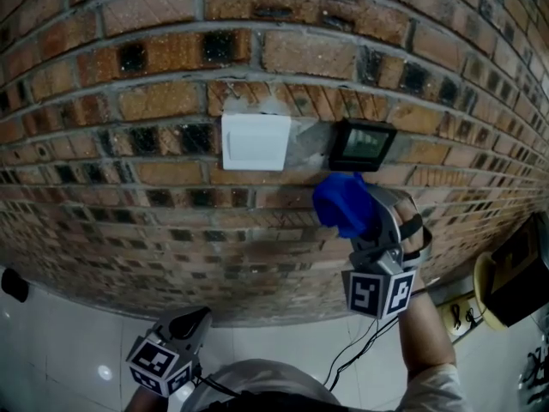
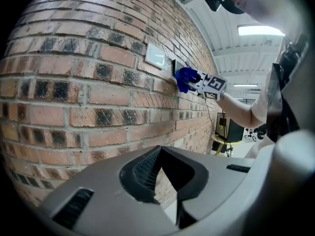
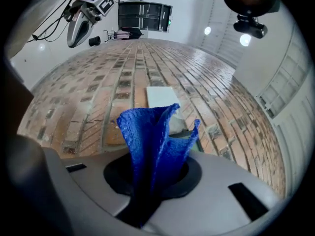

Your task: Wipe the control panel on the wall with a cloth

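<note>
Control panel (image 1: 362, 144), a dark box on the brick wall (image 1: 129, 101), sits right of frame centre, just above the blue cloth (image 1: 341, 202) pinched in the right gripper (image 1: 352, 221). The left gripper (image 1: 184, 326) is far lower left, jaws together on nothing.

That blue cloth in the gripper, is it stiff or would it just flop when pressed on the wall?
Probably floppy: the blue cloth stands in loose folds above the right gripper pinching it. Likely light, since that one pinch holds all of it. Its fuzzy weave should drag, not slide, on the rough brick wall.
</note>
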{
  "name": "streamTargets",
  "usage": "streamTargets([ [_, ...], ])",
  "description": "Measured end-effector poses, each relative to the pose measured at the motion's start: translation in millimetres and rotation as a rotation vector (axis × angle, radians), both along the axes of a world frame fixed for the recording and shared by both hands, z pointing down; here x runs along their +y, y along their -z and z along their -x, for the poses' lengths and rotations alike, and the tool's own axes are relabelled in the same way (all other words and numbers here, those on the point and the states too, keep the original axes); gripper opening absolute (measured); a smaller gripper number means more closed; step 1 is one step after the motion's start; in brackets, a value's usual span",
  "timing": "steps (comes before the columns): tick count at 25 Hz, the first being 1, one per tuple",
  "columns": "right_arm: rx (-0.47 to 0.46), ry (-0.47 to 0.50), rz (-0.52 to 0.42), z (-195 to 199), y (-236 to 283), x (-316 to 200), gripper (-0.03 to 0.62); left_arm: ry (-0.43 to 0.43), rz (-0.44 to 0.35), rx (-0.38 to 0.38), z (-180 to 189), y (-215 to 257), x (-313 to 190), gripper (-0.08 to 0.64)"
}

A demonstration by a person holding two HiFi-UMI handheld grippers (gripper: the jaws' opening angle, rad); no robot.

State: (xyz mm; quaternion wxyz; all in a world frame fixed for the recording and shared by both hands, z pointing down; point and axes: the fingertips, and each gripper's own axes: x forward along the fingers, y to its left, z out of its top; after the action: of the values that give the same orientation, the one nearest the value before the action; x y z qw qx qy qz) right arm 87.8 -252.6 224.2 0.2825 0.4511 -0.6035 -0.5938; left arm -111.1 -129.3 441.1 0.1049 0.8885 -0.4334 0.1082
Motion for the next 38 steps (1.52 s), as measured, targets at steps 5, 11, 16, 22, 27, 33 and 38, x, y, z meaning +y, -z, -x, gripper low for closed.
streamTargets([
  [5,-0.021,0.025,-0.113,1.6,63.4,12.1,0.089,-0.013,-0.008,-0.002,-4.5,0.9,-1.9,0.002],
  [11,-0.038,0.006,-0.137,-3.9,92.2,-3.9,0.089,0.000,-0.014,0.020,-2.8,-0.3,-3.2,0.001],
  [16,-0.014,-0.016,-0.146,-3.5,74.7,-3.1,0.089,0.008,-0.012,0.022,1.2,-1.6,-3.3,0.002],
  [22,0.006,-0.011,-0.093,1.1,32.4,-3.7,0.089,0.001,-0.007,0.017,-0.7,-0.7,-3.9,0.002],
  [27,0.014,-0.013,-0.037,2.5,-3.0,-11.8,0.089,-0.009,-0.011,0.001,-3.1,-1.3,-3.3,0.001],
  [33,0.022,-0.021,0.011,-0.4,-30.2,-23.7,0.091,-0.017,-0.006,0.001,-4.7,-1.6,-1.5,0.001],
  [38,0.010,-0.009,0.007,-1.0,-8.5,-7.2,0.089,-0.018,-0.009,0.001,-4.0,-1.6,-0.8,0.002],
])
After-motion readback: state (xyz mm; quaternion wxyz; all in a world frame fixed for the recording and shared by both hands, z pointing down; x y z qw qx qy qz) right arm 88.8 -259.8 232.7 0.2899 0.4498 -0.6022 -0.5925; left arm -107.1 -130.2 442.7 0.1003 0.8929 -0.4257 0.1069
